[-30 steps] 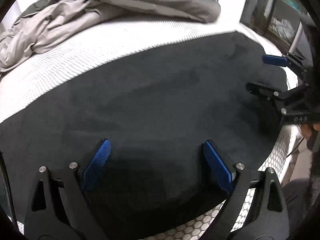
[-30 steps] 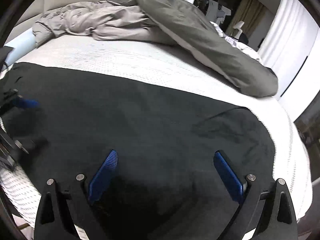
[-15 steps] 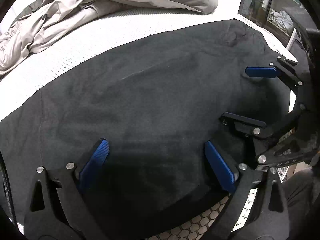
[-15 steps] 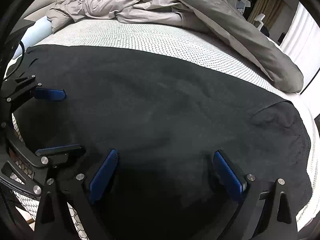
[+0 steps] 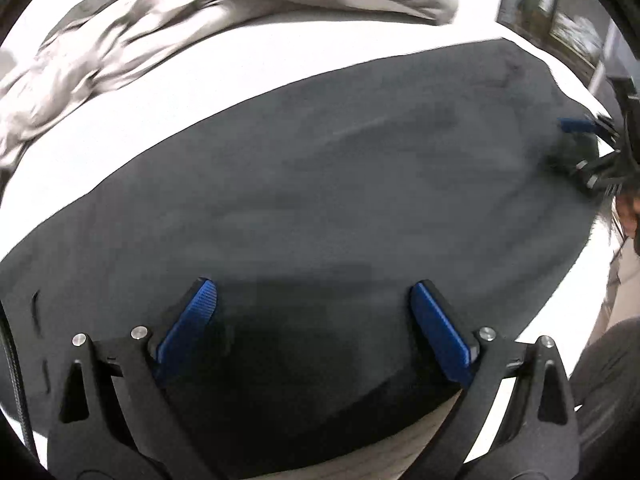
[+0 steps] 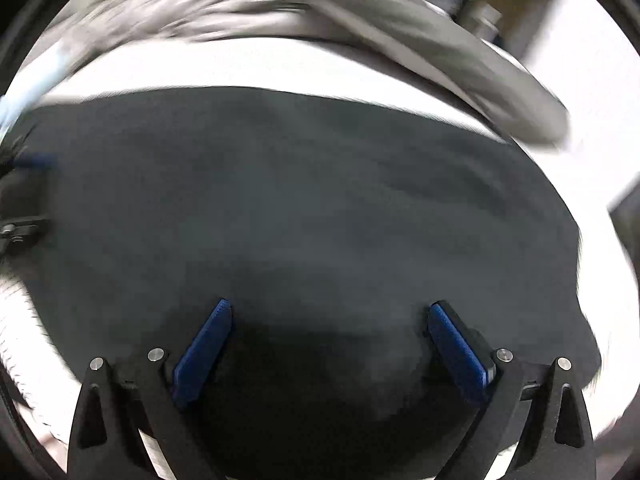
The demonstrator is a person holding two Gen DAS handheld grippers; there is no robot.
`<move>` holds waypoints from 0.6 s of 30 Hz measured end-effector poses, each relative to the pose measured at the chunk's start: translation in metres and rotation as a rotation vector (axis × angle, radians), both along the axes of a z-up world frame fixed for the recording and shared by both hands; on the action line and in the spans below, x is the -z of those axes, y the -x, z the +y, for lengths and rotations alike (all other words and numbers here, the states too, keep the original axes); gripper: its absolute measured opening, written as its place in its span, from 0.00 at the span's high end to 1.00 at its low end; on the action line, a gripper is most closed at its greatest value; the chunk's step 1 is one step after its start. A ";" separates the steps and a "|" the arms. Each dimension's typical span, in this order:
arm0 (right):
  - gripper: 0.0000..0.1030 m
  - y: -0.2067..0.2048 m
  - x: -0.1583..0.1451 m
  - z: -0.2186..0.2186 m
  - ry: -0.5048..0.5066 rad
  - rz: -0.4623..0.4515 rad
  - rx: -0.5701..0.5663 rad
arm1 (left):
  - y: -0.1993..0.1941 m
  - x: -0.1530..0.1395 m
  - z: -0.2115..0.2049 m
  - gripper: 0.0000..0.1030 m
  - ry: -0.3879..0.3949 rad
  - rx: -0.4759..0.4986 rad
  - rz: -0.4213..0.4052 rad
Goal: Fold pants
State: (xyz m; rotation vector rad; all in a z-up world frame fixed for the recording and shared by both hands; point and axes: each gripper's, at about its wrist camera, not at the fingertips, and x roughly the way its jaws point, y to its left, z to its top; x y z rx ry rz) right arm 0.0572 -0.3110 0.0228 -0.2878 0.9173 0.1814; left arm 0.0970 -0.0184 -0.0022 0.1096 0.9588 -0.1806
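Note:
The black pants [image 5: 320, 200] lie spread flat across the white bed; they also fill the right wrist view [image 6: 300, 208]. My left gripper [image 5: 312, 320] is open and empty, its blue pads just above the near part of the cloth. My right gripper [image 6: 328, 336] is open and empty over the cloth too. The right gripper shows blurred at the right edge of the left wrist view [image 5: 588, 148], over the pants' far end. The left gripper shows at the left edge of the right wrist view [image 6: 24, 192]. Both views are motion-blurred.
A crumpled grey duvet [image 5: 200, 20] lies along the far side of the bed and shows in the right wrist view [image 6: 360, 32]. The white mattress cover [image 5: 160, 112] borders the pants. Furniture stands beyond the bed at the top right [image 5: 560, 12].
Both grippers have swung apart: each one sits farther toward the edge in the other's view than half a second ago. Both stay open. The pants lie as before.

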 end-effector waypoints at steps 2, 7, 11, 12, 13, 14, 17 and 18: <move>0.04 -0.004 -0.001 -0.046 -0.049 -0.006 0.111 | 0.001 0.002 0.031 0.05 0.007 -0.073 0.006; 0.04 -0.009 -0.001 -0.119 -0.181 -0.052 0.340 | 0.005 0.004 0.089 0.06 0.061 -0.219 0.006; 0.03 -0.006 -0.021 -0.088 -0.053 -0.140 0.303 | 0.006 -0.011 0.091 0.07 0.079 -0.245 -0.052; 0.03 -0.006 -0.027 -0.079 -0.060 -0.150 0.271 | 0.003 -0.016 0.087 0.07 0.090 -0.228 -0.066; 0.03 -0.007 -0.032 -0.071 -0.071 -0.153 0.239 | 0.000 -0.019 0.084 0.07 0.098 -0.214 -0.075; 0.04 -0.011 -0.035 -0.060 -0.085 -0.153 0.194 | -0.010 -0.020 0.079 0.07 0.089 -0.203 -0.056; 0.15 -0.032 -0.024 -0.039 -0.050 -0.073 0.108 | -0.039 -0.006 0.067 0.07 0.052 -0.176 0.007; 0.20 -0.041 -0.012 -0.038 -0.016 -0.033 0.108 | -0.045 0.001 0.067 0.07 0.039 -0.178 0.025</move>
